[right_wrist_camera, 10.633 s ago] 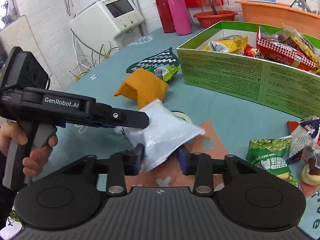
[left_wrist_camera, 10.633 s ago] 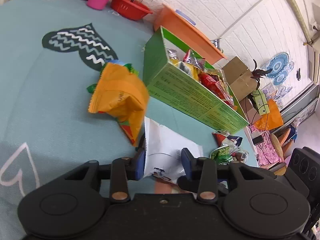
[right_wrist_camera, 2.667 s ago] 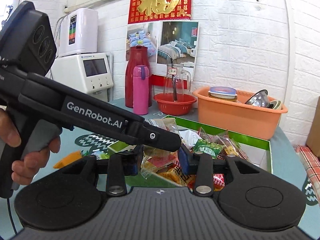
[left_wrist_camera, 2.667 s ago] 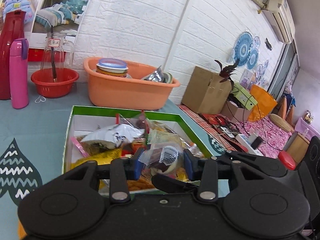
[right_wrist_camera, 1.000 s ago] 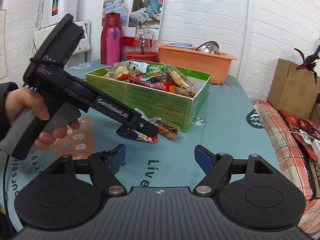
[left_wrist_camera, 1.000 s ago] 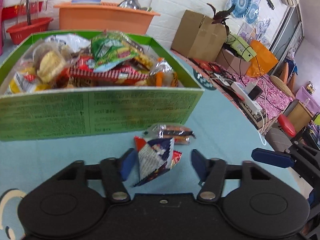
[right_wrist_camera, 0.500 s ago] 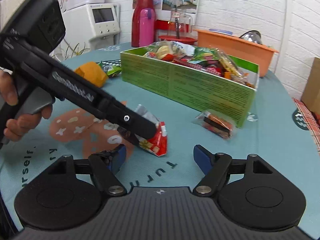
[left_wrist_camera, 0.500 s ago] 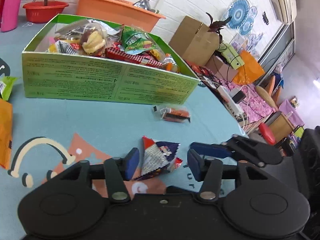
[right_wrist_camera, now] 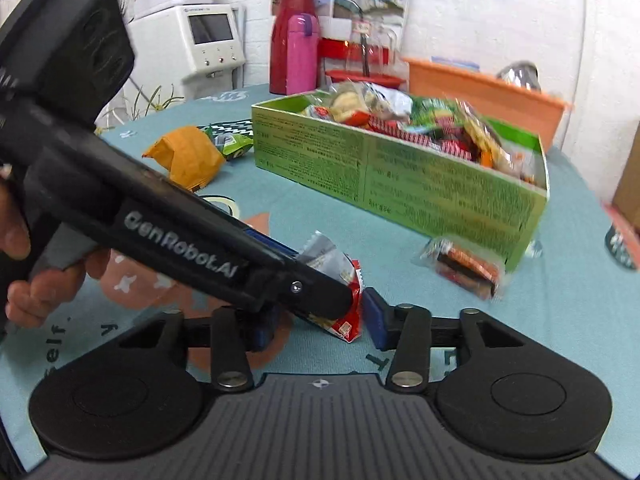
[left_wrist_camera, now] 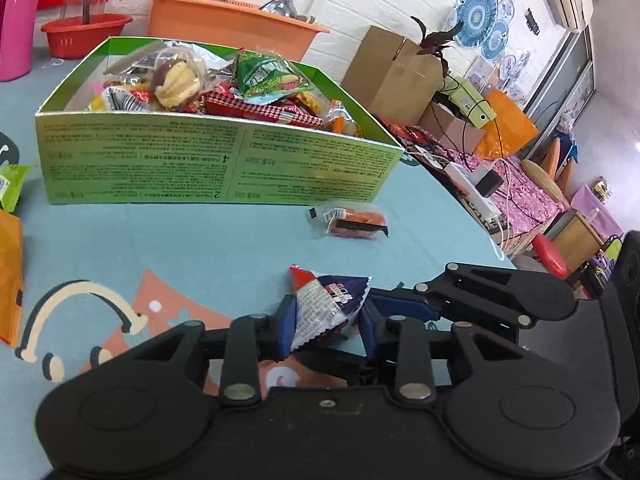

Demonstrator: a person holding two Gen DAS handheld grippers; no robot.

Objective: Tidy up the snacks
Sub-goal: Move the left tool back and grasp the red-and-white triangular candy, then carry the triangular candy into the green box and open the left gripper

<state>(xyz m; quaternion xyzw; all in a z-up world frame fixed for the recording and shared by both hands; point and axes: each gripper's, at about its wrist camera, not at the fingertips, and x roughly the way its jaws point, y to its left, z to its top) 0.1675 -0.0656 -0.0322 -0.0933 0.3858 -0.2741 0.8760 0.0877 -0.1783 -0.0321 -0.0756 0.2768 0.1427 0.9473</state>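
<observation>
My left gripper (left_wrist_camera: 326,326) is shut on a small snack packet (left_wrist_camera: 326,304) with red, silver and purple print, low over the teal tablecloth. The same packet shows in the right wrist view (right_wrist_camera: 340,280), under the left gripper's black body. My right gripper (right_wrist_camera: 320,326) has closed in around the packet's red end; its blue pads are near it, and contact is hidden. The green cardboard box (left_wrist_camera: 216,168) behind is full of snacks and also shows in the right wrist view (right_wrist_camera: 400,176). A clear-wrapped snack (left_wrist_camera: 352,222) lies loose in front of the box.
An orange bag (right_wrist_camera: 184,158) and a green packet (right_wrist_camera: 234,142) lie left of the box. An orange basin (left_wrist_camera: 228,26), a red bowl (left_wrist_camera: 86,34) and a pink bottle (right_wrist_camera: 302,54) stand behind. The table edge (left_wrist_camera: 472,228) curves along the right.
My left gripper has closed on the packet. My right gripper has moved in and narrowed its jaws around the packet's other end.
</observation>
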